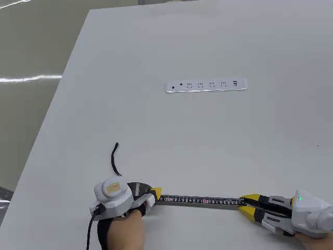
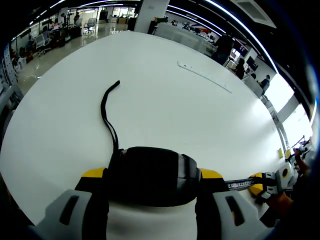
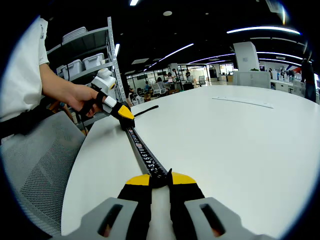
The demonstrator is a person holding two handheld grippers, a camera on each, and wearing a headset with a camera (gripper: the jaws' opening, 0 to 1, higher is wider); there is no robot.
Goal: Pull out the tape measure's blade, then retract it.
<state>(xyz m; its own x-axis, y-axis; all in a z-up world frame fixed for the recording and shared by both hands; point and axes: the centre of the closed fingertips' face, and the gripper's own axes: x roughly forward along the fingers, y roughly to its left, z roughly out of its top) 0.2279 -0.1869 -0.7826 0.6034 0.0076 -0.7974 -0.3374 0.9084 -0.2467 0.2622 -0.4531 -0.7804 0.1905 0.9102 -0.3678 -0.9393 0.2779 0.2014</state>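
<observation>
The black tape measure case [image 2: 152, 175] lies on the white table, and my left gripper [image 2: 152, 175] is shut on it with yellow-tipped fingers on either side. In the head view the case [image 1: 138, 188] sits at the bottom left, in the left gripper [image 1: 150, 197]. The blade [image 1: 200, 200] is drawn out to the right, flat over the table, numbers facing up. My right gripper [image 1: 244, 203] is shut on the blade's end. In the right gripper view the blade [image 3: 142, 152] runs away from the pinched tip [image 3: 159, 179] toward the left gripper [image 3: 124, 114]. A black wrist strap [image 1: 114, 159] trails from the case.
A white power strip [image 1: 206, 85] lies flat farther back on the table. The table's left edge [image 1: 52, 112] runs diagonally, with grey floor beyond. A person's hand [image 3: 80, 97] holds the left gripper; a mesh chair [image 3: 35, 170] stands by the near edge.
</observation>
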